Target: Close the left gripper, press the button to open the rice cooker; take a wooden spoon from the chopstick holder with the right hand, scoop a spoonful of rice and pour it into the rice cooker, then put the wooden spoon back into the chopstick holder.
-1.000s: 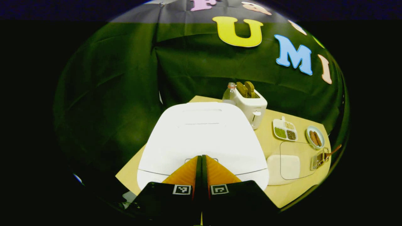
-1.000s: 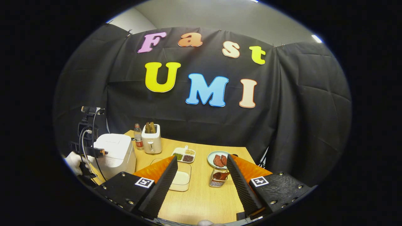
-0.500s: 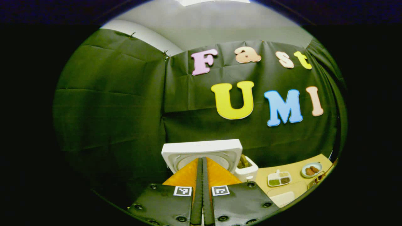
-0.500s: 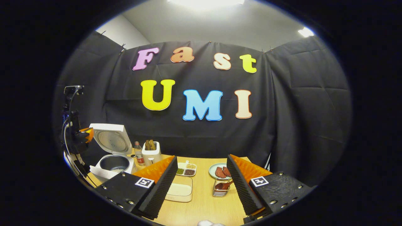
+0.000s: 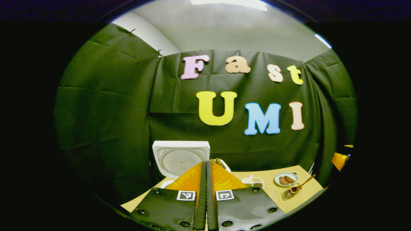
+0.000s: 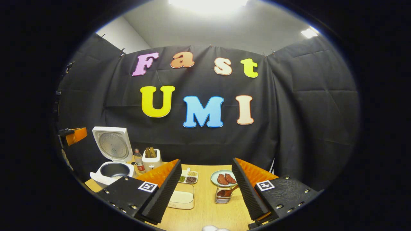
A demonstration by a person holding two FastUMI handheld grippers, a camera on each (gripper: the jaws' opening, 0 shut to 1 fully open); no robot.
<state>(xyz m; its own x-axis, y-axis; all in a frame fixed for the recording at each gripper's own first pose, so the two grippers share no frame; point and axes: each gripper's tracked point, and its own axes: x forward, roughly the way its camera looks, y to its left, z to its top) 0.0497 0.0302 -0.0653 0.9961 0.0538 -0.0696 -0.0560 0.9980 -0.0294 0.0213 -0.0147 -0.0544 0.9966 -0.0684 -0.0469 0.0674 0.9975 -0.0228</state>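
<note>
rice cooker (image 6: 112,160) lid now open, left gripper (image 5: 206,179) withdrawn

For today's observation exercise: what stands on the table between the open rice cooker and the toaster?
In the right gripper view, a small bottle stands between the rice cooker and the toaster.

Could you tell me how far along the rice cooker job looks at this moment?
Done: the rice cooker stands with its lid up, and the left gripper has its jaws together. In hand: the right gripper, jaws apart and holding nothing, faces the chopstick holder, where the wooden spoon sits. Left: take the spoon, scoop from the rice container, pour into the cooker and return the spoon.
</note>
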